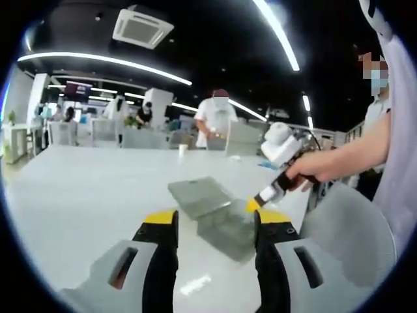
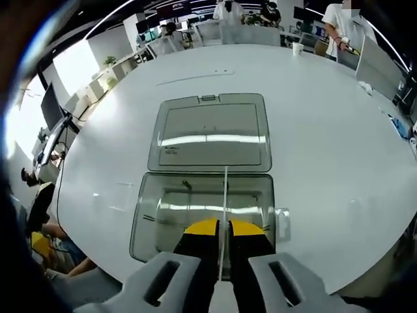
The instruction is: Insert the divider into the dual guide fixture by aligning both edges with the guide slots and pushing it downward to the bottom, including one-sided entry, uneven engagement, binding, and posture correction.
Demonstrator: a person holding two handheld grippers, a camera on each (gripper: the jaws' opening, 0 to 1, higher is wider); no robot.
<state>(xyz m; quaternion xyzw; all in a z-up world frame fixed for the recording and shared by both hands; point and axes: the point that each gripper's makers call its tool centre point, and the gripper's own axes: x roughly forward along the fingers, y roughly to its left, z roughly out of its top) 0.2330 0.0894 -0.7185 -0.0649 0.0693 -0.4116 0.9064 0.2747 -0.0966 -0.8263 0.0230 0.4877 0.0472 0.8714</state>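
Right tongs (image 2: 222,229) clamp thin clear plastic divider (image 2: 225,195) upright over clear hinged-lid box (image 2: 156,215) on white surface (image 2: 339,150); left tongs (image 1: 215,222) apart, idle. Tilt risks one-sided binding.

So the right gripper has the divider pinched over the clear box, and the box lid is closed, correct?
Not quite. The right gripper view shows the lid swung open, lying flat on the table behind the clear box. The rest holds: the right gripper has the divider pinched over the box.
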